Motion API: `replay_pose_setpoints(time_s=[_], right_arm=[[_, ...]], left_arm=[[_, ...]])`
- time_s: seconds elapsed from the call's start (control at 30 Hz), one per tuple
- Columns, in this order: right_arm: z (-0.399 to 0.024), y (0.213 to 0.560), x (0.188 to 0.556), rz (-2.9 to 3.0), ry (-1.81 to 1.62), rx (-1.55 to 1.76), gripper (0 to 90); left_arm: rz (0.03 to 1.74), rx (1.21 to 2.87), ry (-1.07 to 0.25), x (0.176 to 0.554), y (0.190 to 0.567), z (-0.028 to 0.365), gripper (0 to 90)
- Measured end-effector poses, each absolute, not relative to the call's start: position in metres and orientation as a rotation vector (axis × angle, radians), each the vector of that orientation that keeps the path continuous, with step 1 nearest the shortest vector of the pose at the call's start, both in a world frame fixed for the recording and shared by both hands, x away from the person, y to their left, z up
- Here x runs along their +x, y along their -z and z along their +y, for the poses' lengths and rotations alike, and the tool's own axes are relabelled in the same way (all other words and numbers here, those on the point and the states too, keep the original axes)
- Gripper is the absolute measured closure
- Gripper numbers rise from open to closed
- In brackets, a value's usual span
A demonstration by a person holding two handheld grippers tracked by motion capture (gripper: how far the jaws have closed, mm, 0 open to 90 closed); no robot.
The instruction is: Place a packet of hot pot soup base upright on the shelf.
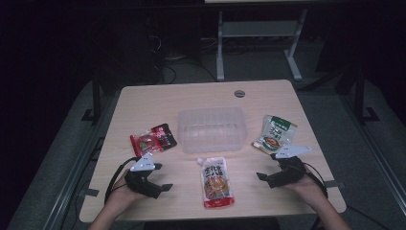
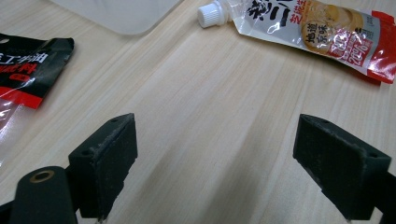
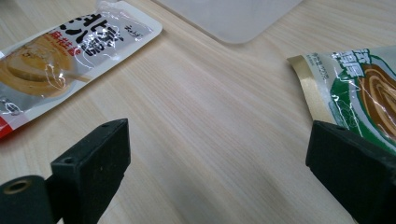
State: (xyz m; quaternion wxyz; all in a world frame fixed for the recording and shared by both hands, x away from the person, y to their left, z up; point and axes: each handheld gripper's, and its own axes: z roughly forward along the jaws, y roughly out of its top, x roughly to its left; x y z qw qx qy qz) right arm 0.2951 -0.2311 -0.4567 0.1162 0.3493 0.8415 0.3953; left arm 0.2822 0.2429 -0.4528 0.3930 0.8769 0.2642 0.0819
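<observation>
Resting on the pale wooden worktop [image 1: 143,103]: one clear plastic tub [image 1: 210,128] and three sachets, red-black [image 1: 154,139], white-red spouted [image 1: 216,182], green-white [image 1: 275,133]. Left tongs [image 1: 162,177] and right tongs [image 1: 266,166] gape wide, empty.

On the wooden bench [image 1: 143,103] a clear plastic tub [image 1: 210,128] sits centrally, flanked by a red-black packet [image 1: 154,139], a green packet [image 1: 275,133] and a spouted pouch [image 1: 216,181], with both tools, left tool [image 1: 159,177] and right tool [image 1: 266,166], gaping near the front edge.
</observation>
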Motion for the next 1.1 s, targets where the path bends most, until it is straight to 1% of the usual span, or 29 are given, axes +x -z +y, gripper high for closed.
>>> replay_pose_setpoints(time_s=[0.1,0.23,0.27,0.33,0.37,0.43,0.5,0.6,0.83,0.87,0.93,1.1], right_arm=[[-0.23,0.458,0.294,2.473,-1.146,1.012,6.0],[-0.228,0.457,0.293,2.475,-1.146,1.012,6.0],[-0.227,0.457,0.292,2.479,-1.153,0.999,6.0],[-0.226,0.457,0.292,2.488,-1.158,0.975,6.0],[-0.225,0.458,0.292,2.493,-1.156,0.981,6.1],[-0.224,0.459,0.293,2.499,-1.152,0.984,6.1],[-0.223,0.458,0.294,2.501,-1.147,0.995,6.1],[-0.222,0.456,0.293,2.493,-1.156,0.993,6.2],[-0.219,0.456,0.293,2.49,-1.155,0.973,6.2],[-0.219,0.456,0.293,2.491,-1.155,0.974,6.2],[-0.219,0.457,0.294,2.491,-1.151,0.979,6.4],[-0.221,0.456,0.294,2.49,-1.161,0.978,6.5]], left_arm=[[0.69,2.224,-0.205,0.284,0.452,0.244,14.9],[0.705,2.236,-0.214,0.284,0.449,0.246,22.7],[0.705,2.247,-0.234,0.285,0.445,0.247,26.7],[0.739,2.218,-0.24,0.286,0.439,0.249,32.5],[0.743,2.222,-0.245,0.287,0.436,0.25,38.7],[0.759,2.216,-0.257,0.291,0.431,0.253,47.3],[0.793,2.187,-0.252,0.296,0.428,0.255,55.0],[0.814,2.197,-0.251,0.301,0.424,0.257,66.5],[0.892,2.161,-0.277,0.323,0.414,0.264,88.0],[0.907,2.156,-0.286,0.326,0.412,0.265,89.6],[0.929,2.164,-0.3,0.333,0.41,0.266,89.7],[0.979,2.167,-0.418,0.352,0.404,0.27,89.7]])
